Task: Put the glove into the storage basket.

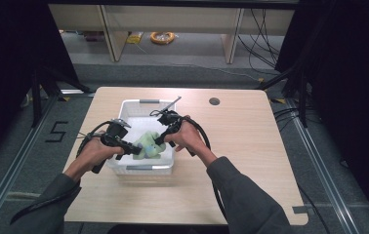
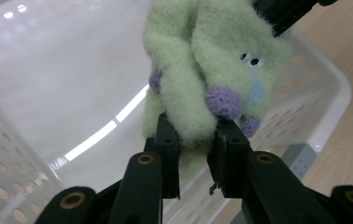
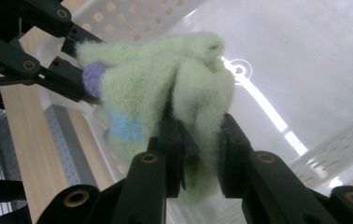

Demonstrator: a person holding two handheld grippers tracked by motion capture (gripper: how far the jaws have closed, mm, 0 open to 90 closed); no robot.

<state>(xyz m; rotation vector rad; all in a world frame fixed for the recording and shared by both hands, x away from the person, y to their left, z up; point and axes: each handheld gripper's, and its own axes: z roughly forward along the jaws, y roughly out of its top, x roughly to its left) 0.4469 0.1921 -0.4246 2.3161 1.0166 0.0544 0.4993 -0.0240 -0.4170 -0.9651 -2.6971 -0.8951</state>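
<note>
I am holding a soft green toy [image 1: 148,145] with both of my grippers, inside the white basket [image 1: 141,168]. The basket sits on the worktop [image 1: 241,146], a bit left of its middle. It has little round holes in its walls and a smooth, shiny floor.

My left gripper [image 1: 134,150] comes over the basket's left wall. In the left gripper view its jaws are pinched on a fluffy green limb of the toy [image 2: 198,84], close to a purple foot. The toy has two small black eyes, a light blue patch and purple bumps. My left hand [image 1: 93,148] is just outside the basket, on its left.

My right gripper [image 1: 159,140] comes in from the basket's right side. In the right gripper view its jaws are squeezed tight on another fold of the toy [image 3: 165,98]. My other gripper [image 3: 72,77] shows at the top left there, holding the toy's far end. My right hand [image 1: 185,134] is above the basket's right wall, with the wrist bent down toward the toy. Both arms wear grey sleeves.

A black cable loops from each gripper, near the basket. Behind the basket, toward the far right of the worktop, is a round grey hole [image 1: 214,101]. On the floor, left of the basket and off the worktop, black tape makes a "5" [image 1: 57,131]. Far behind the basket, an orange coil [image 1: 162,37] lies on the floor near some wooden legs.
</note>
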